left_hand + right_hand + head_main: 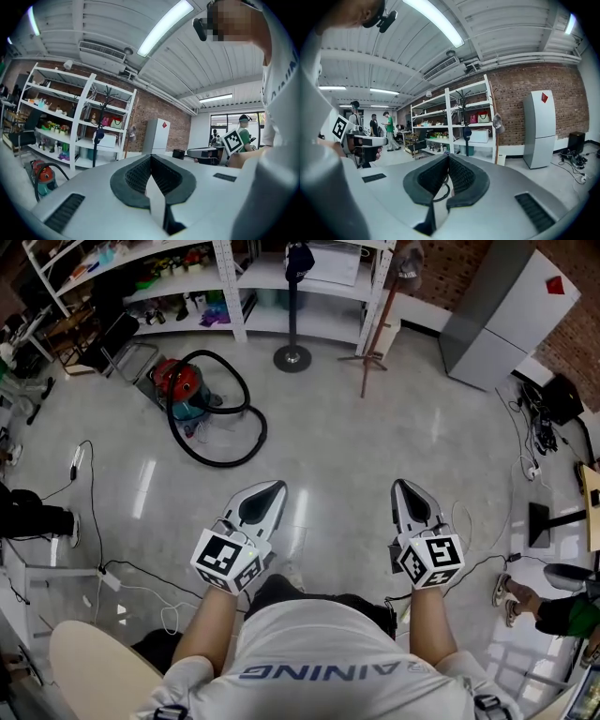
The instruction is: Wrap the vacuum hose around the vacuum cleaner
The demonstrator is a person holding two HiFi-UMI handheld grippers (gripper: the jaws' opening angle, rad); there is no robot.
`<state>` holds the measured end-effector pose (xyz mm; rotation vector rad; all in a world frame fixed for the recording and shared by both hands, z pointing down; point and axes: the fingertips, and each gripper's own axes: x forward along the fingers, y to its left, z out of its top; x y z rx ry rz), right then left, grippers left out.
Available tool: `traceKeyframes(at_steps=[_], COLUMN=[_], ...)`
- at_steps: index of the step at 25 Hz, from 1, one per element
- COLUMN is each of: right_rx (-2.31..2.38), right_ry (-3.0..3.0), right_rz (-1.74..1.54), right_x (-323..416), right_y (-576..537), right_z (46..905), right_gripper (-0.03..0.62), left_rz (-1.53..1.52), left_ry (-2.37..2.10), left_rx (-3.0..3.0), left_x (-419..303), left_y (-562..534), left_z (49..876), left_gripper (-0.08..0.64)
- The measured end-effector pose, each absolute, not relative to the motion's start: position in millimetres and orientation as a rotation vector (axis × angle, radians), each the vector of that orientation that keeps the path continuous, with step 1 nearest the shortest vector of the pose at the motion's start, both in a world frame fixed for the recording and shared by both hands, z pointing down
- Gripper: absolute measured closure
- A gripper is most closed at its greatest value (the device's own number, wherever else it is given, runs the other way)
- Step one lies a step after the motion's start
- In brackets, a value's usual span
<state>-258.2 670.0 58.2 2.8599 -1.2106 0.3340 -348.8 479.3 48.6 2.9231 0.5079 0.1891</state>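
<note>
The vacuum cleaner (183,382), a red canister with a teal lower part, stood on the floor (375,427) just in front of the white shelving (230,287), far up and to the left in the head view. Its black hose (246,439) was not wound on at all. It lay in 1 loose loop on the floor, leaving the canister, swinging out to the right and curving back toward the person, so the loop's long axis ran roughly from the canister diagonally down toward the left gripper (275,489). That gripper's view caught the canister and a bend of hose low at its left edge, so the target lay ahead and to the left of its jaws, which were pressed together at the tips with nothing between them. The right gripper (403,487) was also closed and empty, and pointed ahead toward bare floor, farther from the hose than its partner. Both grippers were held close to the person's body, well apart from the vacuum. By my judgement no wrapping had begun, and the left gripper was the nearer 1 to reach the loop's closest bend.
</note>
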Motion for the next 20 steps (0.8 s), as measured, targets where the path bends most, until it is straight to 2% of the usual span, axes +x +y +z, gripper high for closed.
traceKeyframes(at_steps=[13, 20], right_rx=[2.758, 2.767], right_ry=[-1.401, -1.492], right_rz=[0.352, 0.326], right_x=[-140.6, -20.7], right_y=[563.9, 544.4], right_z=[67.8, 71.0], right_gripper=[0.581, 0.581], left_rz=[0.221, 0.225], left_ry=[0.309, 0.081], left_rx=[2.945, 2.947], left_x=[-254.8, -165.9], left_y=[381.1, 361.9], left_z=[61.4, 51.7], left_gripper=[0.543, 0.543])
